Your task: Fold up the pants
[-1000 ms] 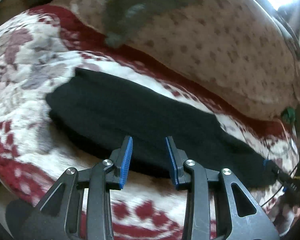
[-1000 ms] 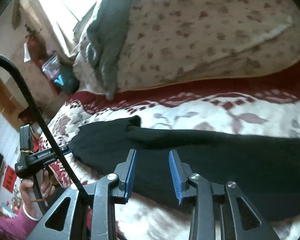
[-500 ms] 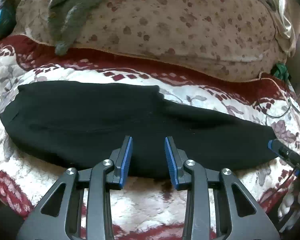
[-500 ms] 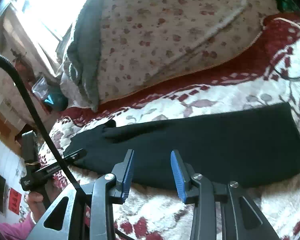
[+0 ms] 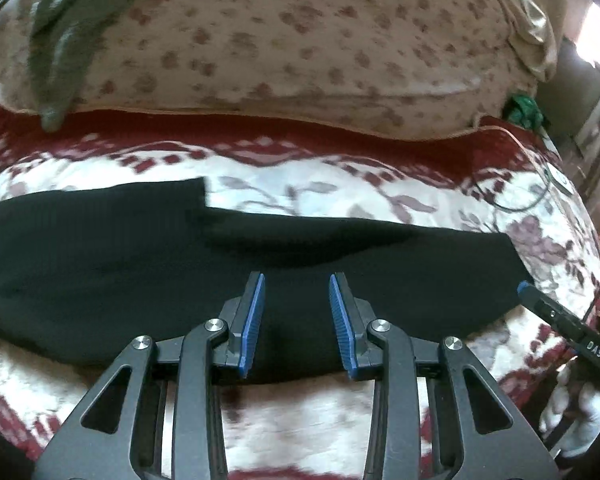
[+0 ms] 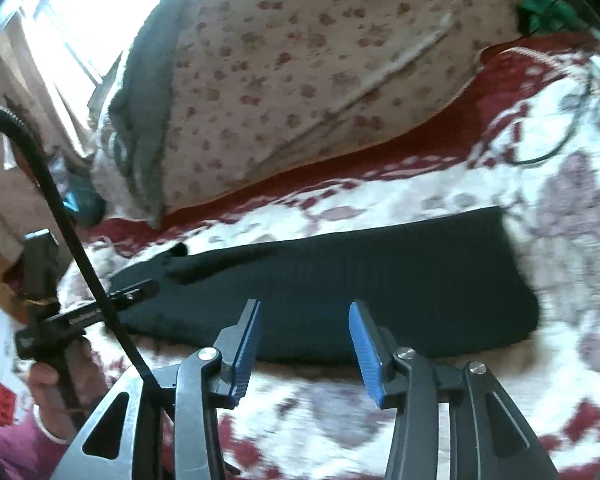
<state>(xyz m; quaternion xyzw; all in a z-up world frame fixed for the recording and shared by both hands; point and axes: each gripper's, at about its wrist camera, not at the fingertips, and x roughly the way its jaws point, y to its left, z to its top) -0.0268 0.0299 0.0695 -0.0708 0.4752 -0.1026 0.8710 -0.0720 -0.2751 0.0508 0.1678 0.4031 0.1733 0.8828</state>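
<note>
Black pants [image 5: 140,264] lie flat in a long strip across the red-and-white patterned blanket [image 5: 300,420]; one end is on the right [image 6: 480,280]. My left gripper [image 5: 297,278] hovers over the strip's near edge, open, with nothing between its blue pads. In the right wrist view it shows as a dark tip [image 6: 132,294] by the pants' left end, held by a hand [image 6: 56,376]. My right gripper [image 6: 305,306] is above the near edge towards the right end. Its jaws are opening and hold nothing. Its tip [image 5: 556,320] shows near the pants' right corner.
A big floral quilt [image 5: 300,40] is heaped along the far side, with a grey-green cloth [image 5: 68,40] draped over its left. A thin cable [image 5: 516,200] and a green bundle [image 5: 524,108] lie at the far right. A bright window [image 6: 72,12] is at upper left.
Both grippers have slid rightwards along the pants, so the right end has come into view. The left view has rolled level. The right gripper's jaws have widened.
</note>
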